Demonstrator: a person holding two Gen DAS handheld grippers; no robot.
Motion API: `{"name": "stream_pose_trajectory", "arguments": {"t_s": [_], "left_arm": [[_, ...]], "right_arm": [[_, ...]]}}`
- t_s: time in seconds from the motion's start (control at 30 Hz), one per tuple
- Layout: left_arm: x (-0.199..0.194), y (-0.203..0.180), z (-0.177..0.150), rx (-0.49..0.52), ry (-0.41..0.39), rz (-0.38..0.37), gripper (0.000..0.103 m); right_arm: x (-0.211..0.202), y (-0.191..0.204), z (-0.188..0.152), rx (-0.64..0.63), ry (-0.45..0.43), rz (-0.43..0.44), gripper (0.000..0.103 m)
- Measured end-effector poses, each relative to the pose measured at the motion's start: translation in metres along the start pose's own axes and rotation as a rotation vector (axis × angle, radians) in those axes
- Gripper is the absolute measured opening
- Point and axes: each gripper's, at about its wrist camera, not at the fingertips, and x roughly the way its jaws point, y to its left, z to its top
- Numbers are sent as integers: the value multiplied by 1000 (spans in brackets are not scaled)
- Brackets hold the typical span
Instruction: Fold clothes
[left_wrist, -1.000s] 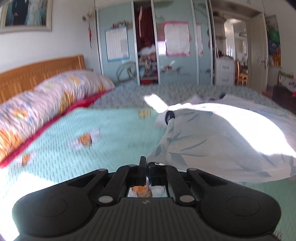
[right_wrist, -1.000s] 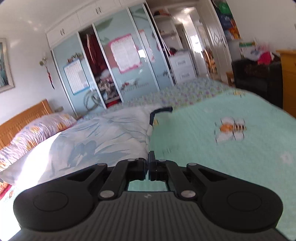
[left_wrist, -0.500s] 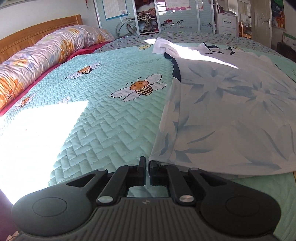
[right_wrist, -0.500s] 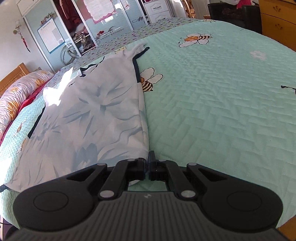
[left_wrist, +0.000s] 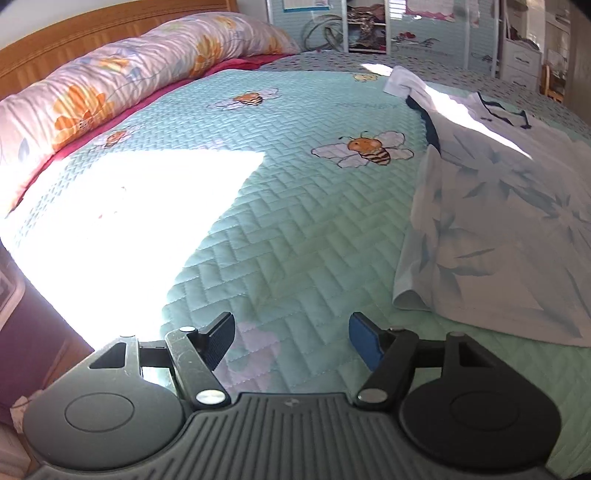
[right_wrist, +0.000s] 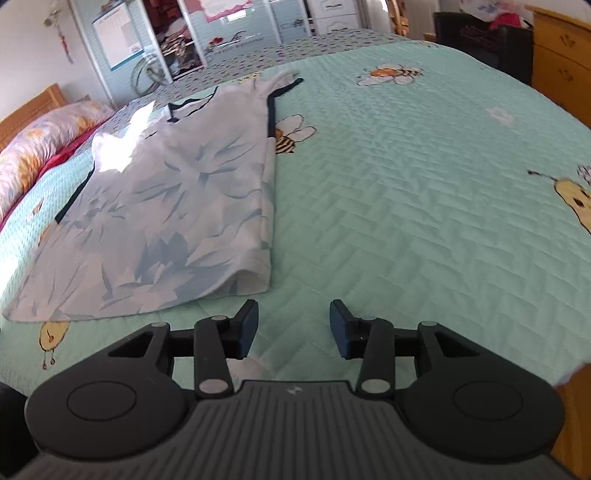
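Note:
A white garment with a pale blue leaf print and dark trim (left_wrist: 506, 218) (right_wrist: 166, 218) lies spread flat on the mint quilted bedspread (left_wrist: 295, 221) (right_wrist: 406, 192), hem toward me. My left gripper (left_wrist: 291, 338) is open over bare quilt, left of the garment's near left corner. In the right wrist view my right gripper (right_wrist: 293, 326) is also open, just in front of and to the right of the garment's near right corner. Neither holds anything.
A long floral pillow (left_wrist: 110, 85) lies along the wooden headboard (left_wrist: 92, 33) on the left. A wooden dresser (right_wrist: 561, 62) stands past the bed's right edge. Wardrobe doors (right_wrist: 147, 40) lie beyond the far end. A bright sun patch (left_wrist: 122, 221) covers the quilt's left part.
Both grippers, shut on the garment's hem corners before, have laid it flat, opened and let go. The left one has shifted left, away from the cloth.

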Motion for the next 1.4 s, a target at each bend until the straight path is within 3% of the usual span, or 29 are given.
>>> {"name": "stream_pose_trajectory", "arguments": {"t_s": [0.13,0.2,0.33,0.43,0.5,0.53,0.57,0.6,0.73,0.77,0.87,0.93,0.97,1.03,1.13,1.23,1.4], "left_arm": [[-20,7,4,-89,-41,-19,70],[-26,-18,17,-44,-73,-93,70],[-24,-64,35,40,-93,-215,70],[-4,-91,38,113,-58,-199,71],[8,-91,38,109,-40,-170,70],[12,-87,38,93,-35,-164,70],[16,-84,38,77,-30,-159,70],[18,-81,39,73,-31,-159,70],[20,-80,36,144,-31,-164,70],[17,-82,35,161,-36,-187,70],[4,-93,33,208,-50,-285,70],[0,-108,35,255,-39,-358,70],[0,-115,35,277,-32,-395,70],[3,-133,39,328,-4,-477,70],[20,-158,42,396,9,-526,70],[47,-165,51,401,24,-501,70],[104,-149,66,359,134,-499,70]], "right_arm": [[2,-27,10,230,-3,104,48],[12,-30,16,295,-1,152,48],[34,-13,26,269,6,153,48],[48,-4,28,247,23,144,48],[52,0,28,218,26,132,45],[52,2,28,197,26,115,33],[52,3,27,174,25,96,9],[52,2,26,156,24,86,8],[49,3,22,101,6,59,9],[45,4,22,99,-9,38,10],[24,19,25,33,-120,-101,26],[10,42,31,-100,-192,-125,27],[8,57,36,-172,-196,-80,30],[18,85,48,-282,-98,67,40],[52,126,61,-343,87,298,41],[96,163,65,-393,209,386,41],[189,210,73,-450,424,513,41]]}}
